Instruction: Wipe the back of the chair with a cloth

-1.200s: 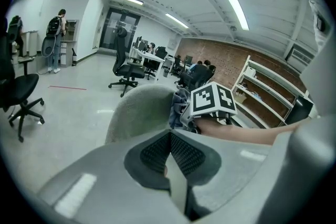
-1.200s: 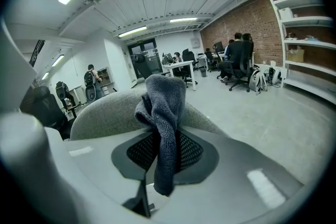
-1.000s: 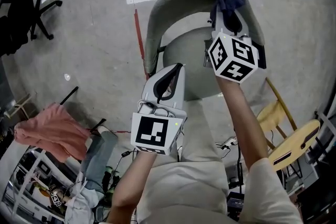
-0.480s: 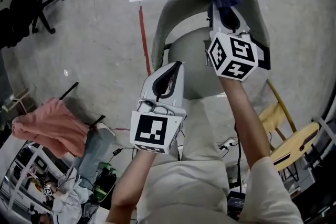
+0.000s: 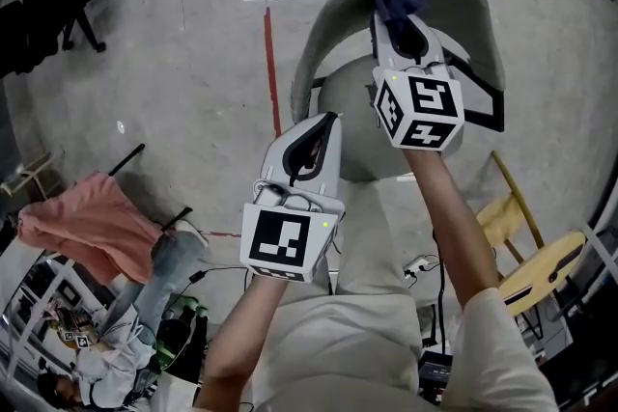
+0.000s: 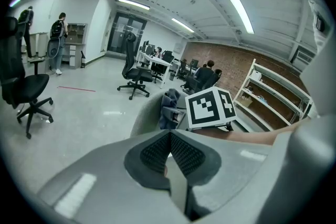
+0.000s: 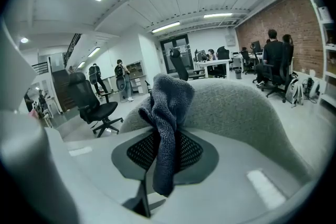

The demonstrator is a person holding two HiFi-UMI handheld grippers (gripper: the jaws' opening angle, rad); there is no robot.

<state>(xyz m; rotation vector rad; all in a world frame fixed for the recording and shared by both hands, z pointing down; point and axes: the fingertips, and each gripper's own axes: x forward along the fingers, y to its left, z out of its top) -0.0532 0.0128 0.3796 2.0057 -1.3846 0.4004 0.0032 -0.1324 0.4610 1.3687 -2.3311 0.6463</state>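
- The right gripper (image 5: 400, 22) has its jaws clamped on a dark blue cloth (image 7: 167, 107).
- The cloth is bunched against the top of the grey chair back (image 5: 473, 5), at the far side.
- The left gripper (image 6: 169, 144) has its jaws together on nothing; it is nearer and to the left, by the seat (image 5: 357, 125).
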